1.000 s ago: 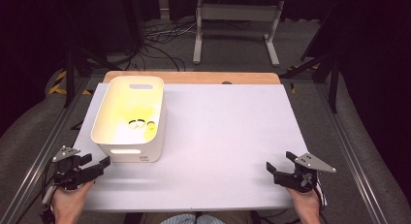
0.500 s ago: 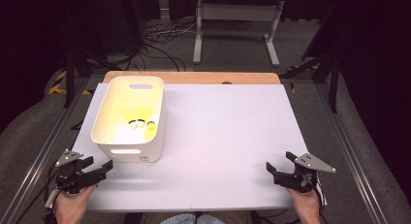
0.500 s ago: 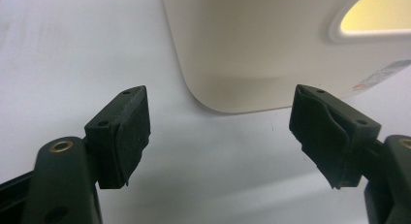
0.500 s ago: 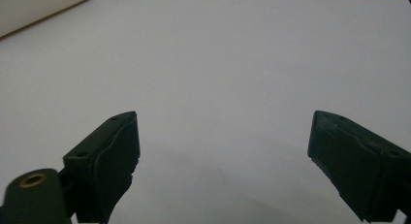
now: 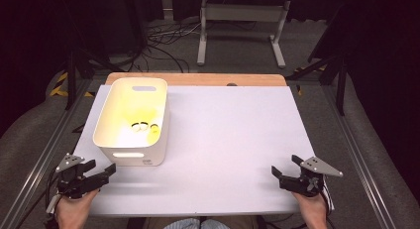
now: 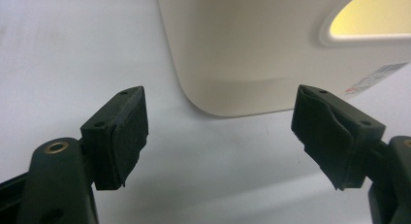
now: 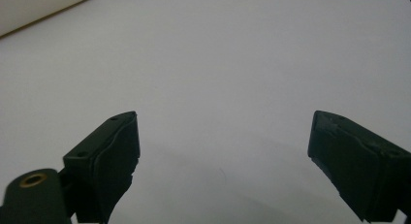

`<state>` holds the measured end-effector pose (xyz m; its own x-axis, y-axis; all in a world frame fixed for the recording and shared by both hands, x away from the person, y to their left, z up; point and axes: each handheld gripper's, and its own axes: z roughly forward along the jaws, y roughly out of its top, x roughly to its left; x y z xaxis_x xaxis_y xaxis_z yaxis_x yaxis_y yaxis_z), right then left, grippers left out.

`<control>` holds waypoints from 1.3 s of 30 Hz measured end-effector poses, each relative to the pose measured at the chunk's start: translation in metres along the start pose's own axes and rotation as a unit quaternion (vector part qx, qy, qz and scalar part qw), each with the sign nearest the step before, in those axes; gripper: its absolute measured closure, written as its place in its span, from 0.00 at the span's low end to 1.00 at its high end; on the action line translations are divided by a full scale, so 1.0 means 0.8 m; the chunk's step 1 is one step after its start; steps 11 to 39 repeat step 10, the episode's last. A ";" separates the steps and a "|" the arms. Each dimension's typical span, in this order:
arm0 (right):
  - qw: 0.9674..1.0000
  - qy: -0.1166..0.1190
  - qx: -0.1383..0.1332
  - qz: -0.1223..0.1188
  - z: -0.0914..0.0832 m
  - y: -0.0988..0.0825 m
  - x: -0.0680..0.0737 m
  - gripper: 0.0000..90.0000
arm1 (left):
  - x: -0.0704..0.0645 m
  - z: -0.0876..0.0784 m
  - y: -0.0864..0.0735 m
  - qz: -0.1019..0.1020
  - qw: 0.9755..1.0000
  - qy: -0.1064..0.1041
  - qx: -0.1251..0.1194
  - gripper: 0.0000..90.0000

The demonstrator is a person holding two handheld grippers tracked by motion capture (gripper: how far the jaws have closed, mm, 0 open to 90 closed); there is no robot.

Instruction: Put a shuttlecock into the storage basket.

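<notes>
Left jaws just finished opening, both grippers parked at the near edge, nothing held

Left gripper [image 5: 101,173] sits at the near-left corner of the white table [image 5: 233,140], a touch lower than a second ago; its jaws have just been opening and now stand fully spread with only bare tabletop between them, the bin corner just beyond. Right gripper [image 5: 285,167] at near-right hasn't shifted, jaws spread wide, empty. Reads as a release-and-rest pose. Cream bin [image 5: 132,121] stands farther back on the left, a few small rings [image 5: 141,126] lying inside on its floor
</notes>
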<state>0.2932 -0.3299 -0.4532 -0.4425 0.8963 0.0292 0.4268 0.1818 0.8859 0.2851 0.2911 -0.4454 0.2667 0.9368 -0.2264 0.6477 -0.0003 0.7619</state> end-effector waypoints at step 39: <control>1.000 0.000 0.000 0.007 0.001 -0.001 -0.003 0.13 | 0.002 0.004 0.000 -0.009 1.000 -0.008 0.007 0.23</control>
